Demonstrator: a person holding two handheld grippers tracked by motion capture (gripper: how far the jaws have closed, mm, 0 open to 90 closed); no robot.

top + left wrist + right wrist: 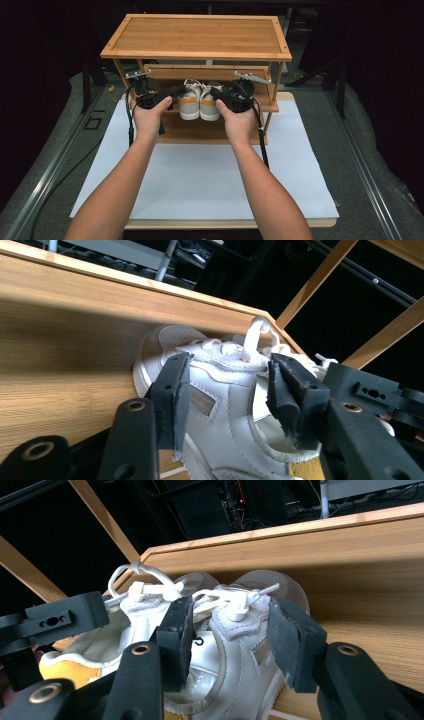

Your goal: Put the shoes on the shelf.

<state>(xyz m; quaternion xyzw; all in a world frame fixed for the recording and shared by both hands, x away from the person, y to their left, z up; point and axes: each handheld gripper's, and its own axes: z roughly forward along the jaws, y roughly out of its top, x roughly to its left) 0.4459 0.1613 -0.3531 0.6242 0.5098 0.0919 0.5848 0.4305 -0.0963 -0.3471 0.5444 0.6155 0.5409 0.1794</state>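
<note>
A pair of white leather lace-up sneakers with mustard-yellow heel patches (pixel 199 102) stands side by side on the middle shelf of a three-tier bamboo rack (pixel 196 36), directly between the two tongs. The left gripper (pixel 227 395) straddles the left shoe with its jaws spread wide, pads not visibly pressing. The right gripper (pixel 231 640) likewise straddles the right shoe, jaws wide, without a confirmed clamp.

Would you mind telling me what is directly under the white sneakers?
The white sneakers stand on the wooden rack's middle shelf. The board beneath their soles is covered; its lower shelf shows below.
</note>
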